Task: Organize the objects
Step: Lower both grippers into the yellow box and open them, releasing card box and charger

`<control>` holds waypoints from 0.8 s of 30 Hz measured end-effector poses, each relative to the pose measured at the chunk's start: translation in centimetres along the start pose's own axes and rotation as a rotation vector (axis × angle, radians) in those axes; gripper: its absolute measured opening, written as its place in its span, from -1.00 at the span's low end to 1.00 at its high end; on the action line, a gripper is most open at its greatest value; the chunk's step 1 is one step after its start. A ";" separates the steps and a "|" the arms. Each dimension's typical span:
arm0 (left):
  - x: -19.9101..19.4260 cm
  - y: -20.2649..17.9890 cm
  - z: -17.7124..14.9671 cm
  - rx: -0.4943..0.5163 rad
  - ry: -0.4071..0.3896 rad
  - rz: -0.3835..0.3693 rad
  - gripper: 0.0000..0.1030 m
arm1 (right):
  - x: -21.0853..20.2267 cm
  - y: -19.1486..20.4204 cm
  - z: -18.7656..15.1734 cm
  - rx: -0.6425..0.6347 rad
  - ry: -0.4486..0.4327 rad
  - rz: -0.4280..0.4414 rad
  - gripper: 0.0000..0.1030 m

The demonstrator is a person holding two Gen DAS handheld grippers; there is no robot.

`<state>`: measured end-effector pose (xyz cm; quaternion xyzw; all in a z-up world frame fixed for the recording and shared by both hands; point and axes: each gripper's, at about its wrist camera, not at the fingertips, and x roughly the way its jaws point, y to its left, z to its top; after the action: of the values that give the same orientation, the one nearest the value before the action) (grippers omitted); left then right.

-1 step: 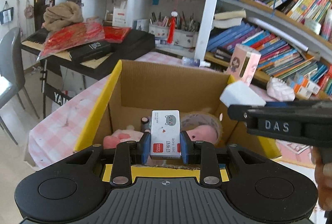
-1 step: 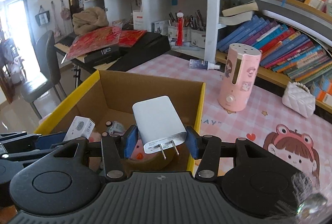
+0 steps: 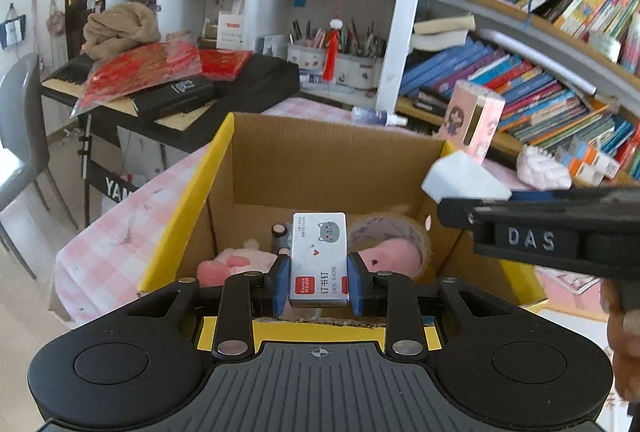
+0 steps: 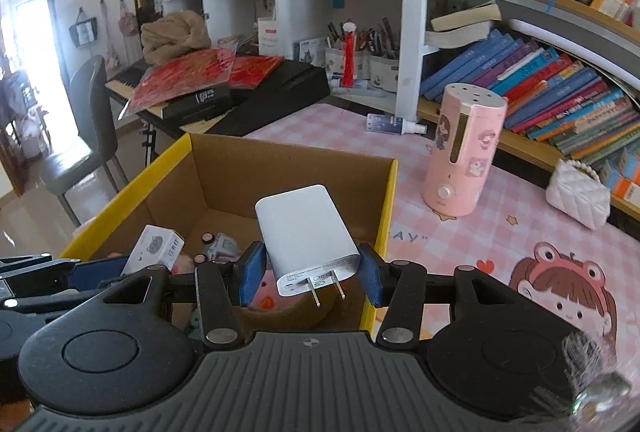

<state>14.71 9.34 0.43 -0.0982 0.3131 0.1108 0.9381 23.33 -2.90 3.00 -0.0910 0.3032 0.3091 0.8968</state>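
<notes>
Nothing has shifted since the earlier frame: both my claws hang as they were over the cardboard box [image 3: 320,168]. My left gripper [image 3: 319,282] is clamped narrow on the staple box [image 3: 319,259], its blue pads [image 3: 282,284] pressing both sides, above the box's near half. My right gripper [image 4: 311,274] pinches the white charger [image 4: 306,236], prongs pointing back toward me, over the box's near right corner. Down inside lie a pink plush toy [image 3: 236,264] at left and a round furry toy [image 3: 394,244] at right. Beyond, on the pink checked tablecloth [image 4: 460,244], a pink humidifier [image 4: 464,152] stands upright right of the box, a small spray bottle [image 4: 392,124] lying farther back.
</notes>
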 end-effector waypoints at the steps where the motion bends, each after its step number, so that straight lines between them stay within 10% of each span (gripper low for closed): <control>1: 0.3 -0.2 0.0 0.006 0.006 0.006 -0.46 | 0.3 0.0 0.1 -0.009 0.002 0.001 -0.09; 24: 4.8 -2.7 0.4 0.153 0.073 0.085 -0.45 | 7.6 0.4 1.1 -0.229 0.135 0.068 -0.08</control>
<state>19.42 7.55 -1.89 -0.0167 0.3587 0.1225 0.9252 28.35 1.63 -0.68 -0.2030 0.3286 0.3651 0.8471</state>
